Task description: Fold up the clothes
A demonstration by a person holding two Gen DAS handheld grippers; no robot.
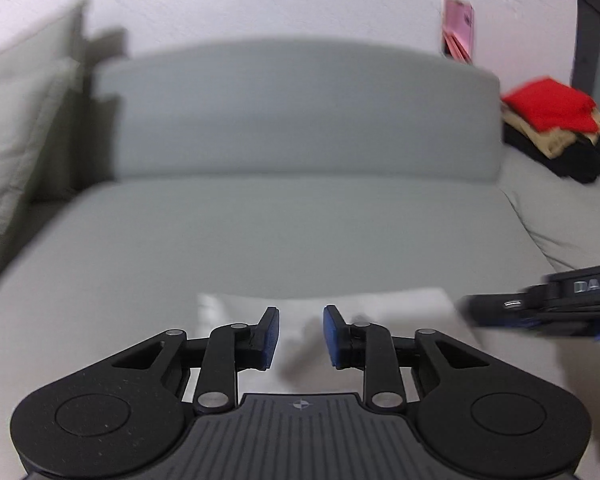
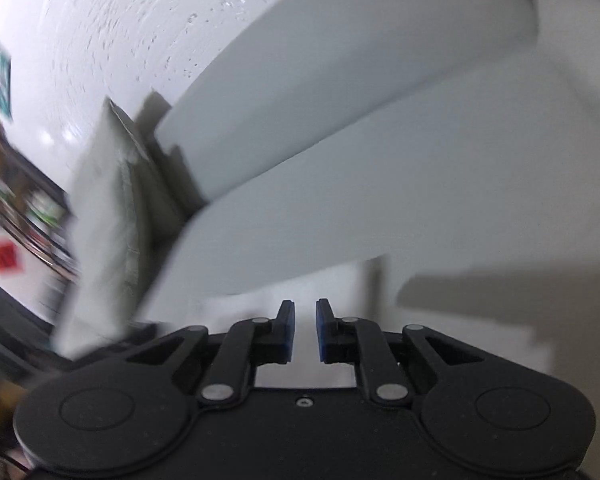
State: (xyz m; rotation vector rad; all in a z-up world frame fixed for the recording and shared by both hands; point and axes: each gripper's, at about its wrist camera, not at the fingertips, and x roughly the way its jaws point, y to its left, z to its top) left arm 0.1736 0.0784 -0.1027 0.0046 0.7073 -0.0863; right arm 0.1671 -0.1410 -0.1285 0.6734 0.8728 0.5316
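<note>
Both grippers over a white garment on the sofa

The left gripper (image 1: 300, 336) and right gripper (image 2: 305, 330) hung with jaws apart, empty, above the white garment (image 1: 380, 306) lying at 6 o'clock on the grey sofa (image 1: 300, 232).

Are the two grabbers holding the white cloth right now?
No, neither holds anything. The left gripper and right gripper both have a bare gap between their blue pads, poised just above the white cloth on the sofa.

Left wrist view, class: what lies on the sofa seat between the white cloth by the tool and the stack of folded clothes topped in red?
Only bare grey sofa seat separates the white cloth from the stack of folded clothes, seen in the left wrist view.
</note>
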